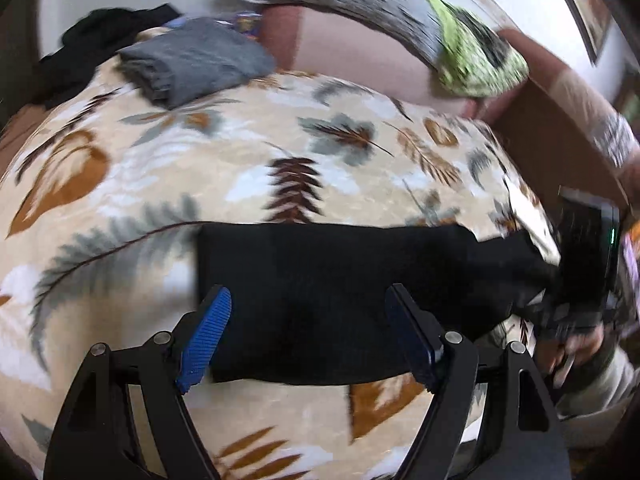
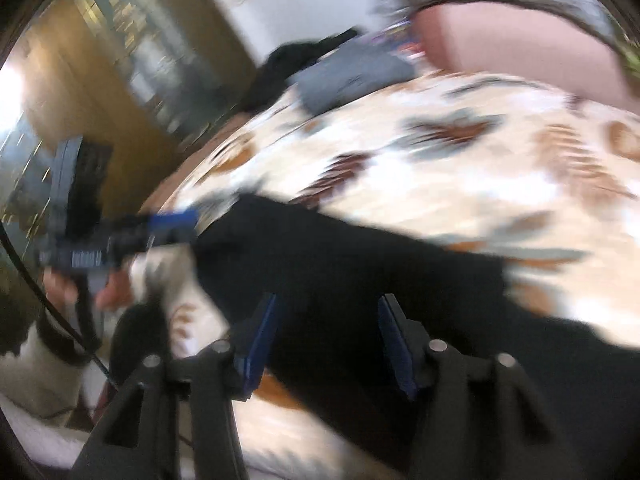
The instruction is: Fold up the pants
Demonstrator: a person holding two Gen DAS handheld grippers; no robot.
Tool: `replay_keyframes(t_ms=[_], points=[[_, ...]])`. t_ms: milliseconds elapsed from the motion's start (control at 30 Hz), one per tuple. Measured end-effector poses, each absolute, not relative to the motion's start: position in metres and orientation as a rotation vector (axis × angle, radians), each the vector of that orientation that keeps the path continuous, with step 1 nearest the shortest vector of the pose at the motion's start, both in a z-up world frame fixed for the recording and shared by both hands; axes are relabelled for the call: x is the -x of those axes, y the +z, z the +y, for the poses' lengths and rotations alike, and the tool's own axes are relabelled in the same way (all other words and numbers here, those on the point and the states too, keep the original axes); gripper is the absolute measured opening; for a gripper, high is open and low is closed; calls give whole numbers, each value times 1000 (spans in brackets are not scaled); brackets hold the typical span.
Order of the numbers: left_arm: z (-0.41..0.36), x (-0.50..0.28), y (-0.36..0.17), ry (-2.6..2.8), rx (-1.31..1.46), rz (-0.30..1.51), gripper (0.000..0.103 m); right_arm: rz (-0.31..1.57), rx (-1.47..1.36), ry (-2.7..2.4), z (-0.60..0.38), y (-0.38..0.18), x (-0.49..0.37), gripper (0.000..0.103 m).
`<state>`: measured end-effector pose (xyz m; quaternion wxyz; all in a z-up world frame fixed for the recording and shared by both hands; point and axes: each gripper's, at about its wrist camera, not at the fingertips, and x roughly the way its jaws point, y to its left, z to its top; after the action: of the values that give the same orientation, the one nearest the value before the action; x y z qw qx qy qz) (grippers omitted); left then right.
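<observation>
In the left wrist view, the left tongs (image 1: pixel 308 300), black with blue ribbed pads, stand wide apart in the lower middle of the frame. Nothing is clamped between them. Behind and between their tips lie the black folded pants (image 1: pixel 340 304), a flat dark rectangle across the lower centre of the frame, on the cream fleece blanket with brown and grey leaf print (image 1: pixel 168 184) that covers the bed. The right end of the pants runs toward the right edge of the frame, where the right tongs (image 1: pixel 560 312) appear, blurred, with a hand below them. I cannot tell from this view if the pants touch these tongs. In the upper left of the frame a folded grey cloth (image 1: pixel 192 60) rests on the blanket, with a dark black garment (image 1: pixel 100 40) just behind it. At the upper right there is a green and black cloth (image 1: pixel 476 60).

In the right wrist view, which is much blurred, the right tongs (image 2: pixel 328 312) are at the lower centre, their blue pads apart. The black pants (image 2: pixel 400 272) lie under them and go across the frame from the middle left to the lower right, but the pads do not press on the cloth. At the middle left, the left tongs (image 2: pixel 176 224) show one blue pad near the end of the pants.
</observation>
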<state>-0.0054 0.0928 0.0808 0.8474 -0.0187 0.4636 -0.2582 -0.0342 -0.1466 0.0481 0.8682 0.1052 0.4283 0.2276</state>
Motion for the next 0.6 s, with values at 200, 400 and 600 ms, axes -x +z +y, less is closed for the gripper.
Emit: replay_keyframes(t_ms=[200,400,600], points=[[52,7,65,-562,-16,1012,80,926,-285,303,-204,42,5,59],[55,14,49,-510,-22,1042,79,991,-242,277,-200,19,-17,11],[58,23,40,-520,-23,1037,79,952,-230,218,-203,16,-15,10]])
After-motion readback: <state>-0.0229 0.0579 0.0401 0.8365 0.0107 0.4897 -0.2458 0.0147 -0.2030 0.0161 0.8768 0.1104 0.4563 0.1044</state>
